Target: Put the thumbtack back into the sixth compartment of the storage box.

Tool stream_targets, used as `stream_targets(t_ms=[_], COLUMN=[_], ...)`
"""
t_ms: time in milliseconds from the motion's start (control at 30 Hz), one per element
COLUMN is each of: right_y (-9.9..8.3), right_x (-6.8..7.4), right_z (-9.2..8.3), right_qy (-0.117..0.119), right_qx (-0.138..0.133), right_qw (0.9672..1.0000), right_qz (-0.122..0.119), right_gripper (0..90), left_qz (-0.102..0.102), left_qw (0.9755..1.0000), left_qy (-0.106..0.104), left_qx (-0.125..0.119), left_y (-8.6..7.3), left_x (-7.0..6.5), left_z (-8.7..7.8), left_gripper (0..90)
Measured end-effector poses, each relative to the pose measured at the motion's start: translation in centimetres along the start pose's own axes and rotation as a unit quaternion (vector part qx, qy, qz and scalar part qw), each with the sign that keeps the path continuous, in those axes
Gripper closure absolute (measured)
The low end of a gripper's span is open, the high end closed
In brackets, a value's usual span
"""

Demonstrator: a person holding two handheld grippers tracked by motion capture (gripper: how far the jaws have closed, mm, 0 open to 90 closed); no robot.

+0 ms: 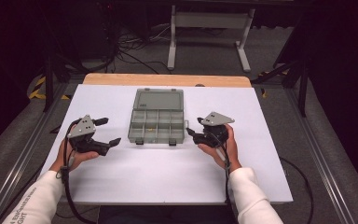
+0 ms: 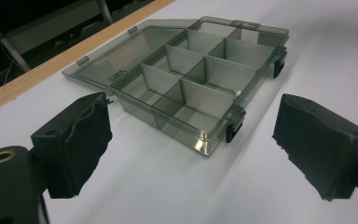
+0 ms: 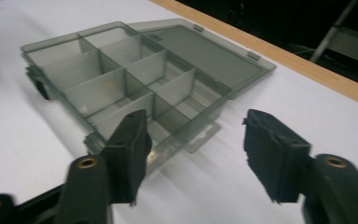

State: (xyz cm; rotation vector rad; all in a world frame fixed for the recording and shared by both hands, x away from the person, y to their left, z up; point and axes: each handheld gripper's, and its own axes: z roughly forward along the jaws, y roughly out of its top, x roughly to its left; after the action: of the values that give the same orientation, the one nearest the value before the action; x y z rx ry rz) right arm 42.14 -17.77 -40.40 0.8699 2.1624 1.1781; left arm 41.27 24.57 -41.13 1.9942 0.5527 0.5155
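An open compartment box (image 1: 156,122) sits mid-worktop (image 1: 121,177). The left hand-held gripper (image 1: 108,131) at nine o'clock and right hand-held gripper (image 1: 194,127) at three o'clock gape wide, empty. A careless nudge could slide the light box.

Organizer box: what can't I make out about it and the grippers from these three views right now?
- Organizer box, high view: small specks in the compartments, too small to identify.
- Right gripper view: one black jaw covers the box's near corner; the picture is blurred.
- Left gripper view: a tiny white bit by the box's front wall, too small to name.
- Left gripper, right gripper: open, nothing held.
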Motion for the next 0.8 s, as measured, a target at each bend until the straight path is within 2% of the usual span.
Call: stream_targets(t_ms=[133, 267, 800], right_y=[-0.3, -0.3, -0.3], right_x=[-0.5, -0.6, -0.6], right_z=[0.2, 0.2, 0.4], right_qy=[-0.016, -0.024, -0.023], right_qx=[0.008, 0.010, 0.007], right_qw=[0.9998, 0.9996, 0.9996], right_qz=[0.012, 0.015, 0.012], right_gripper=[26.2, 23.2, 23.6], left_qz=[0.000, 0.001, -0.009], left_qw=[1.0000, 1.0000, 0.9998], left_qy=[0.005, 0.006, 0.005], left_qx=[0.002, 0.006, 0.017], left_y=[0.2, 0.4, -0.2], left_x=[0.5, 0.7, 1.0], left_z=[0.5, 0.8, 1.3], left_gripper=[11.6, 11.6, 11.7])
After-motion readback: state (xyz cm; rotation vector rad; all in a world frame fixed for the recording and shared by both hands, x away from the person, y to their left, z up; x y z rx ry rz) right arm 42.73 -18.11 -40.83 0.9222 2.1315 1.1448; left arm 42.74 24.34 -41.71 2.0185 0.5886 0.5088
